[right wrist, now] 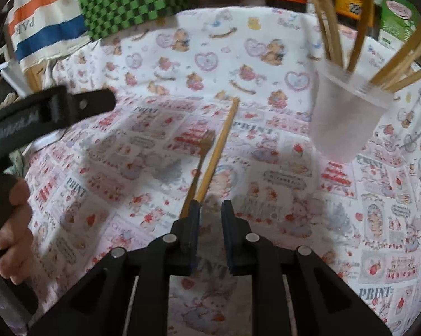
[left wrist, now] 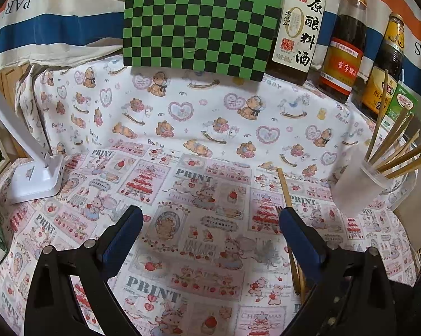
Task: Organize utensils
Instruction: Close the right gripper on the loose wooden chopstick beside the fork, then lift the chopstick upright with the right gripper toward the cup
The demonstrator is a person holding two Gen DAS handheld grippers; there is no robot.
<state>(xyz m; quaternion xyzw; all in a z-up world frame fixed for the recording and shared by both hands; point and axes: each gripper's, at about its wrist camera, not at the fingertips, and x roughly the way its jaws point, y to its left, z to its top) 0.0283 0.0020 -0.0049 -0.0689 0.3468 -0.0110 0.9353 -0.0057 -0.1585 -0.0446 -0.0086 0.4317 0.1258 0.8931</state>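
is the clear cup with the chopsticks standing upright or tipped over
Upright. The clear cup stands on its base on the printed cloth, mouth up, with chopsticks fanning out of its top in both wrist views.

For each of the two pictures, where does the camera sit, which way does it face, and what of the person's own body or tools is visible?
Left wrist view: sits on the left hand-held gripper, looks forward and down across the patterned tablecloth to the green checkered board and bottles; its fingers stand wide apart.
Right wrist view: sits on the right hand-held gripper, looks down at a chopstick and a fork; the left tool and the person's hand show at the left.
Shared: the cup of chopsticks, board, tablecloth.
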